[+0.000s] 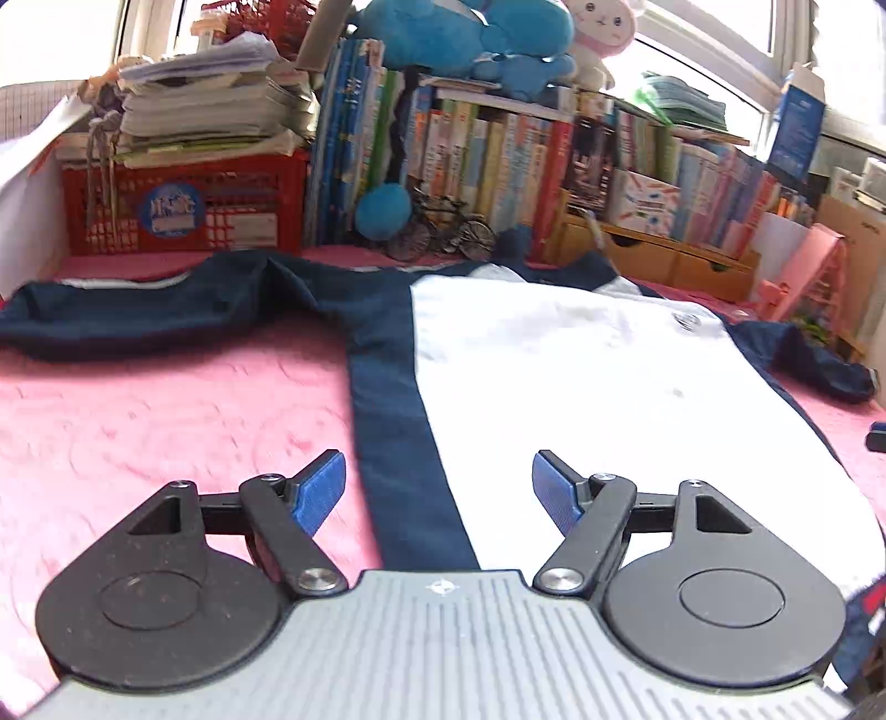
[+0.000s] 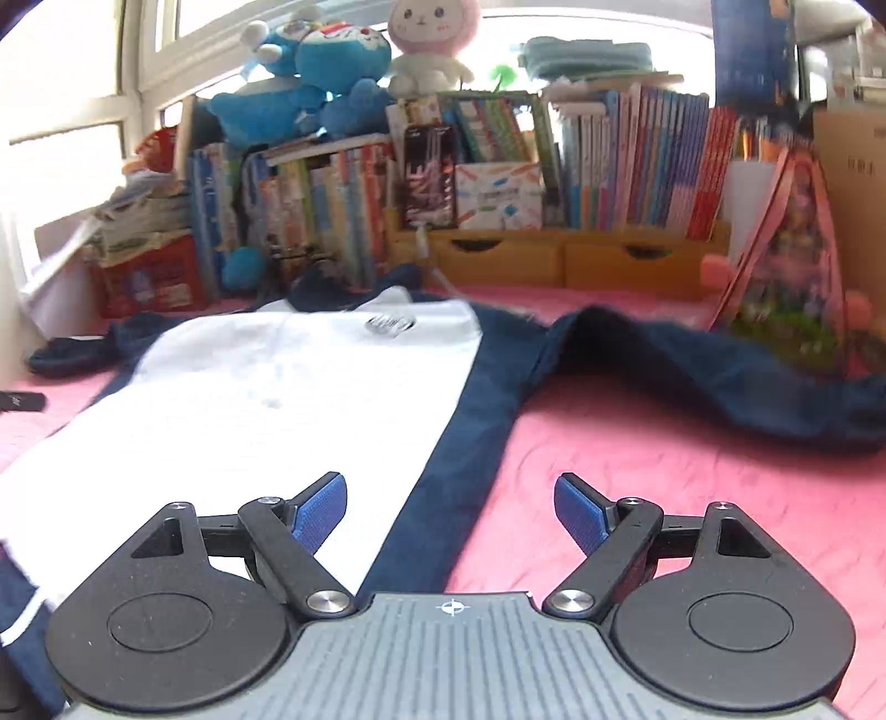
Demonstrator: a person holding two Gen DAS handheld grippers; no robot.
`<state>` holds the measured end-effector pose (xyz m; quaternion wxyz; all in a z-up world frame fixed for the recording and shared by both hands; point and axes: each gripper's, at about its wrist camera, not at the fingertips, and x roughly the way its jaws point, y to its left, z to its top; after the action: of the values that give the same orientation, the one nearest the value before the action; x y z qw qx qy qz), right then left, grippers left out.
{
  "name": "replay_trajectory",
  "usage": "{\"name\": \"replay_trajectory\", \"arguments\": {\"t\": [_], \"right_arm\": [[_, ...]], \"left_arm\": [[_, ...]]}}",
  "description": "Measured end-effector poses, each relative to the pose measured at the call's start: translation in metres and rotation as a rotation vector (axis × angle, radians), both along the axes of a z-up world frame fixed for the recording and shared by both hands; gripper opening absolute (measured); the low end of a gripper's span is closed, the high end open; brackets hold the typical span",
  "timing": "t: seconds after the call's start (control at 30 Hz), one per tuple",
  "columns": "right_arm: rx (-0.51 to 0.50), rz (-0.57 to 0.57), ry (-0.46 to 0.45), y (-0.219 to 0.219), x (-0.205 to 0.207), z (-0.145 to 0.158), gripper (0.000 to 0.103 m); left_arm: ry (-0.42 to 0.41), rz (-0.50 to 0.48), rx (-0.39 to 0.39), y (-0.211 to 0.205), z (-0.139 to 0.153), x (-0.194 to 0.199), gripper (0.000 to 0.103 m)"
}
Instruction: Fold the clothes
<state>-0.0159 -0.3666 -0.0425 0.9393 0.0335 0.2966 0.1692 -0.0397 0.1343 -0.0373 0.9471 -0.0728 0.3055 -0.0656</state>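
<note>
Lying spread flat on the pink quilted bedspread (image 1: 138, 421): one navy-and-white jacket (image 1: 581, 387), white front panel up, small chest emblem (image 2: 387, 325) showing, navy side bands down each edge.
Stretched out from the jacket's left shoulder: navy sleeve (image 1: 138, 321), flat on the bedspread toward the red crate (image 1: 183, 207).
Stretched out from the jacket's right shoulder: second navy sleeve (image 2: 720, 382), rumpled, ending near the pink picture bag (image 2: 786, 266).
Poised over the jacket's near hem, left side: left hand-held gripper (image 1: 439, 487), jaws spread wide, blue pads (image 1: 321, 490) bare, nothing held, straddling the navy band.
Poised over the jacket's near hem, right side: right hand-held gripper (image 2: 451, 509), jaws likewise wide apart, nothing held, one pad above the white panel, the other above the bedspread.
Ranged behind the jacket's collar: row of books (image 1: 498, 149), wooden drawer unit (image 2: 554, 257), model bicycle (image 1: 443, 227).
Perched above the books beyond the jacket: blue plush toy (image 2: 315, 55), pink-and-white plush toy (image 2: 429, 39).
</note>
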Motion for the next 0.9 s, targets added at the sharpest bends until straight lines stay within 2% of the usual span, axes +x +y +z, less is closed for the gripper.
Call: {"name": "replay_trajectory", "arguments": {"t": [0.1, 0.17, 0.23, 0.33, 0.47, 0.57, 0.67, 0.73, 0.83, 0.87, 0.9], "right_arm": [[0.109, 0.054, 0.134, -0.011, -0.034, -0.02, 0.081], [0.141, 0.086, 0.152, -0.012, -0.055, -0.027, 0.08], [0.143, 0.135, 0.147, -0.009, -0.074, -0.026, 0.081], [0.04, 0.181, 0.127, 0.002, -0.094, -0.023, 0.081], [-0.315, 0.278, 0.071, 0.035, -0.118, -0.027, 0.081], [-0.53, 0.324, 0.02, 0.056, -0.127, -0.032, 0.08], [-0.584, 0.381, -0.045, 0.071, -0.135, -0.029, 0.08], [-0.551, 0.409, -0.084, 0.079, -0.137, -0.027, 0.081], [-0.548, 0.375, -0.137, 0.093, -0.134, -0.032, 0.081], [-0.564, 0.349, -0.17, 0.098, -0.135, -0.034, 0.077], [-0.576, 0.316, -0.227, 0.101, -0.137, -0.03, 0.068]], "left_arm": [[0.037, -0.004, 0.014, -0.005, -0.007, -0.022, 0.074], [0.059, 0.011, 0.025, -0.007, -0.01, -0.03, 0.074], [0.079, 0.029, 0.002, -0.005, -0.012, -0.035, 0.074], [0.101, 0.036, -0.068, -0.001, -0.014, -0.046, 0.075], [0.125, 0.022, -0.09, -0.004, -0.016, -0.056, 0.075], [0.11, -0.008, -0.045, -0.012, -0.013, -0.066, 0.078], [0.112, -0.054, 0.039, -0.026, -0.016, -0.072, 0.082], [0.112, -0.084, 0.086, -0.033, -0.018, -0.075, 0.083], [0.067, -0.09, 0.051, -0.032, -0.008, -0.074, 0.086], [0.052, -0.092, 0.04, -0.031, -0.004, -0.074, 0.086], [0.037, -0.094, 0.028, -0.031, -0.001, -0.073, 0.084]]}}
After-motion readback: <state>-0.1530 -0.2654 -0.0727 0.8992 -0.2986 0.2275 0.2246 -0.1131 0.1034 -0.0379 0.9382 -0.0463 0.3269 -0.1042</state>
